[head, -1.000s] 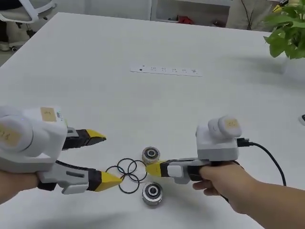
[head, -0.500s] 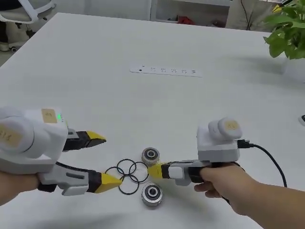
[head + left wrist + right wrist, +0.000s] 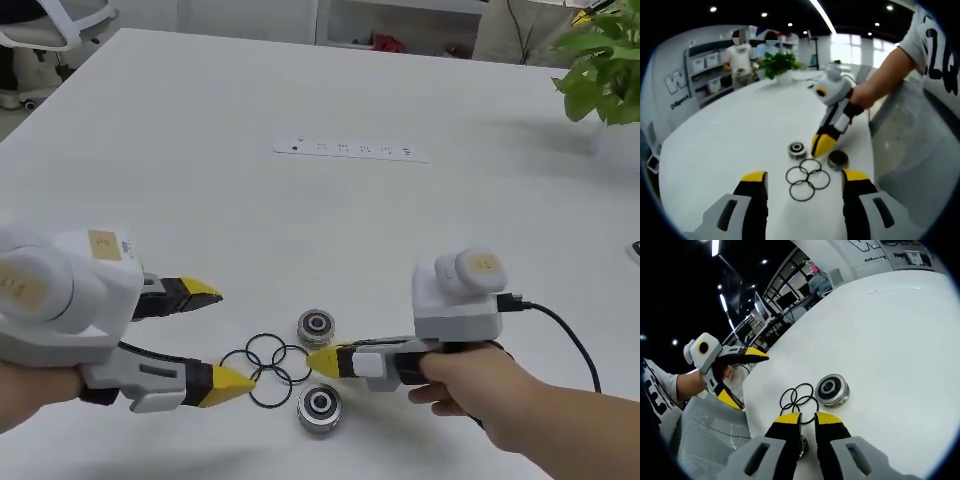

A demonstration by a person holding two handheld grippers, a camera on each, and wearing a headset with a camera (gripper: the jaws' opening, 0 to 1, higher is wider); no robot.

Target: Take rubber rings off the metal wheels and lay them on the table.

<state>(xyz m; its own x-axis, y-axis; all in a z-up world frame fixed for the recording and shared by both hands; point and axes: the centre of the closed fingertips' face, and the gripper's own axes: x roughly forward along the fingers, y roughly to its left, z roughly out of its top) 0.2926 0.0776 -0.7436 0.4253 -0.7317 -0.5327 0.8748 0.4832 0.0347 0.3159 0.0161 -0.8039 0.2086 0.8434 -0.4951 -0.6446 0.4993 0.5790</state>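
Left gripper (image 3: 218, 335): jaws spread wide, holding nothing, the lower yellow tip at the left edge of the rubber rings (image 3: 265, 364). Four black rings lie flat and overlapping on the white table (image 3: 450, 220), off both wheels. Far metal wheel (image 3: 316, 324) stands just beyond the cluster, near metal wheel (image 3: 319, 403) just below it. Right gripper (image 3: 322, 360): jaws drawn nearly together on nothing, tips between the two wheels, beside the rings.

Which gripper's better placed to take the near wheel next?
Right gripper, likely: its tips sit right beside the near wheel. Left gripper hangs open by the rings, farther off.
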